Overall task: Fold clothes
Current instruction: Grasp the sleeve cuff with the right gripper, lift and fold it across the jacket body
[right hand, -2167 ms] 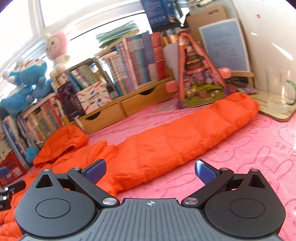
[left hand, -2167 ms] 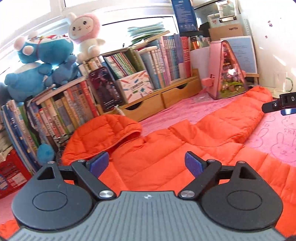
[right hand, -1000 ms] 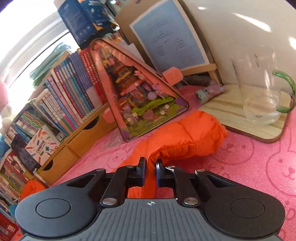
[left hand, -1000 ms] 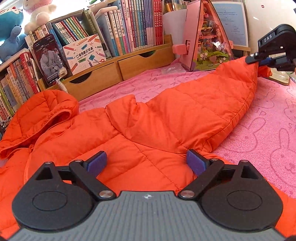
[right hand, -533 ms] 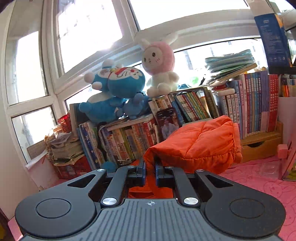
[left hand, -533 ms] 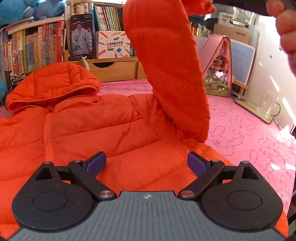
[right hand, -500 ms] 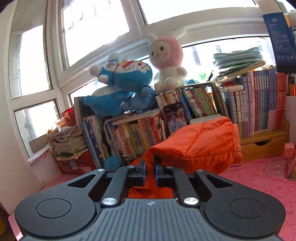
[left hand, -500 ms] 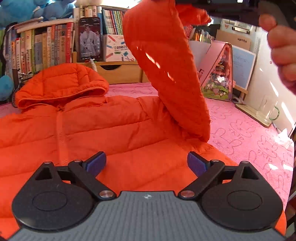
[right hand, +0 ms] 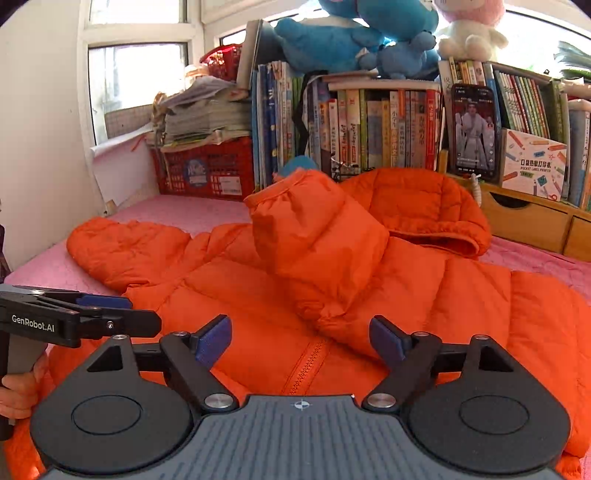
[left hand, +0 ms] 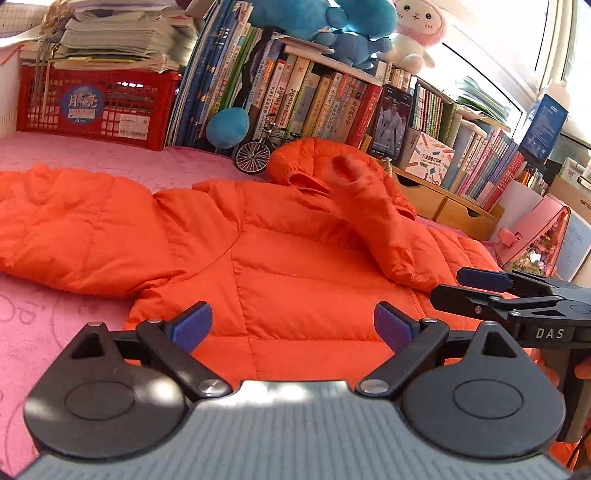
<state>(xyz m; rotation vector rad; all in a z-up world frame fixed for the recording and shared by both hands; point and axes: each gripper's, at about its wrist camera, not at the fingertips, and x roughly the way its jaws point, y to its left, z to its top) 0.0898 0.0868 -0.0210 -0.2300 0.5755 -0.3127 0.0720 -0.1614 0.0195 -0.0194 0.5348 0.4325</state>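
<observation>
An orange puffer jacket (left hand: 295, 266) lies face up on the pink cloth (left hand: 66, 317), hood (right hand: 424, 199) toward the books. One sleeve (left hand: 74, 229) stretches out to the left. The other sleeve (right hand: 317, 243) is folded over the chest, its cuff still puffed up and blurred in the left wrist view. My right gripper (right hand: 301, 336) is just short of that sleeve; its jaws are opening with nothing between them. My left gripper (left hand: 291, 321) is open and empty over the lower front of the jacket. Each gripper shows at the edge of the other's view: the right gripper (left hand: 467, 286) and the left gripper (right hand: 136, 312).
Packed bookshelves (left hand: 317, 96) with plush toys (right hand: 332, 33) on top line the back. A red crate (left hand: 96, 107) with paper stacks is at back left, a small model bicycle (left hand: 258, 151) by the hood, wooden drawers (right hand: 524, 218) and a pink triangular house (left hand: 539, 232) to the right.
The right gripper went from shut on the sleeve cuff to open, and the lifted sleeve dropped across the jacket's chest. Both views swung left toward the red crate.
</observation>
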